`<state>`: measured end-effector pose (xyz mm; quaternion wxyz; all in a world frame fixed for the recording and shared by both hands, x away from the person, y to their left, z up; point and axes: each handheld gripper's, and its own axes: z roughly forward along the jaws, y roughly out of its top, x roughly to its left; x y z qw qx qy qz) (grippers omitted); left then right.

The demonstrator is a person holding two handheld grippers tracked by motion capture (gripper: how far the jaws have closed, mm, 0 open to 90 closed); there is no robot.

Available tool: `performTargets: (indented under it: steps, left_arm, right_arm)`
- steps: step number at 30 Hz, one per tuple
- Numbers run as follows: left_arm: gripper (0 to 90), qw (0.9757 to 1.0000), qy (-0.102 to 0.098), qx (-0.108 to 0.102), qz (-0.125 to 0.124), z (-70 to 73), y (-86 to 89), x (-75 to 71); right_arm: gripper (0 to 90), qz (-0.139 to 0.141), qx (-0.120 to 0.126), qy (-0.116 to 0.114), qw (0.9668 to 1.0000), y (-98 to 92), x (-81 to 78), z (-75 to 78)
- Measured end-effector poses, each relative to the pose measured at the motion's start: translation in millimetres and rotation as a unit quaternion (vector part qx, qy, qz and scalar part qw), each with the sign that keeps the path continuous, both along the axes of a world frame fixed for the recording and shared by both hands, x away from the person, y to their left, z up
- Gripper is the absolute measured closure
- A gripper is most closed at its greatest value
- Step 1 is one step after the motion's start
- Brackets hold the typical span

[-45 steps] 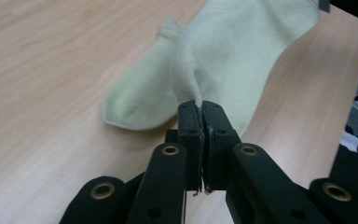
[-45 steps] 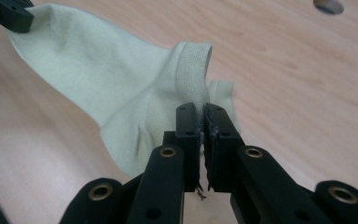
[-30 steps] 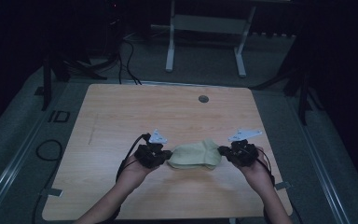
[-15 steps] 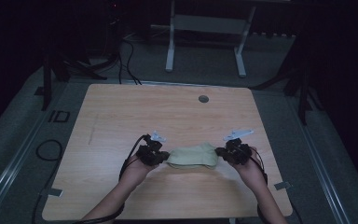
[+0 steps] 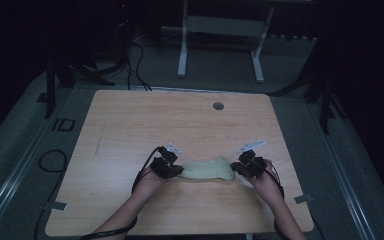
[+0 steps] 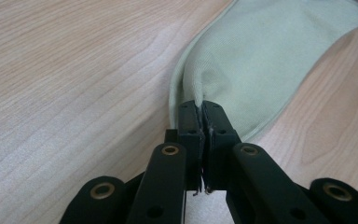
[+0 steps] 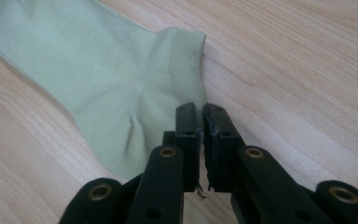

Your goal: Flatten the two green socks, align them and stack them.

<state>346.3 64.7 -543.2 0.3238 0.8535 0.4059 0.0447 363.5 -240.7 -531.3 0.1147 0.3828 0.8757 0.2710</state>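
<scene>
A pale green sock is lying stretched across the near middle of the wooden table, running sideways between the person's two hands, and it is resting flat on the wood rather than hanging in the air. Its ribbed cuff is sitting at the right end and its rounded toe end is reaching toward the left one, so the length of the fabric is being pulled out straight, which judging by the pose is the point of gripping it at both extremes: a sock held at opposite ends is spreading smooth instead of bunching. The left gripper is pinching a small fold of the sock's edge, its jaws pressed together on the cloth so that the fabric is puckering into a little ridge just above the black tips. The right gripper is doing the same near the cuff, its jaws closed tight on a corner of the knit, with fine creases fanning out from the bite. In the high view the left gripper and the right gripper are sitting low at the tabletop, facing each other across the sock, each with its cable trailing back along a forearm. Farther out, a small round grommet is sitting near the table's far edge, and beyond it the white legs of a frame are standing on the dark floor.
</scene>
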Motion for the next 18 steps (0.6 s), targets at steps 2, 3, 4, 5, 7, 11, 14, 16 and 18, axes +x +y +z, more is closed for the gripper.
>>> performTargets:
  steps: [2, 3, 4, 5, 7, 11, 14, 16, 18]
  left_arm:
    - [87.0, 1.0000, 0.007, -0.004, 0.001, -0.9, 1.1, 2.2]
    - [86.9, 0.9999, 0.009, -0.004, 0.000, -1.5, 1.3, 2.8]
    - [86.8, 0.9999, 0.009, -0.004, 0.000, -1.5, 1.3, 2.8]
    - [86.8, 0.9998, 0.015, -0.008, -0.005, -1.5, 1.9, 3.2]
    - [77.2, 0.9999, 0.007, -0.011, -0.002, 2.9, 4.1, 1.6]
    - [67.0, 0.9995, -0.025, -0.020, 0.008, 21.5, 8.6, -3.3]
    - [73.1, 0.9988, -0.040, -0.028, 0.000, 32.4, 3.9, -8.4]
    - [82.0, 0.9984, -0.049, -0.023, -0.014, 34.6, -5.9, -13.3]
    - [85.2, 0.9983, -0.052, -0.012, -0.022, 29.7, -15.9, -15.0]
  right_arm:
    - [84.6, -0.002, 0.002, 0.000, 1.0000, -0.1, 0.7, -1.7]
    - [84.4, -0.002, 0.002, 0.000, 1.0000, -0.4, 1.4, -2.6]
    - [84.4, -0.002, 0.002, 0.000, 1.0000, -0.4, 1.4, -2.6]
    - [84.0, -0.003, 0.003, 0.001, 1.0000, -0.4, 1.8, -3.4]
    - [82.2, -0.003, 0.003, 0.001, 1.0000, -0.4, 1.8, -3.5]
    - [76.1, -0.005, 0.013, -0.011, 0.9998, -1.5, -1.4, 7.0]
    - [74.9, 0.004, 0.027, -0.032, 0.9991, 3.9, -9.6, 21.0]
    - [80.7, 0.017, 0.029, -0.041, 0.9986, 11.6, -16.1, 25.9]
    - [80.6, 0.028, 0.030, -0.041, 0.9983, 19.1, -19.9, 25.6]
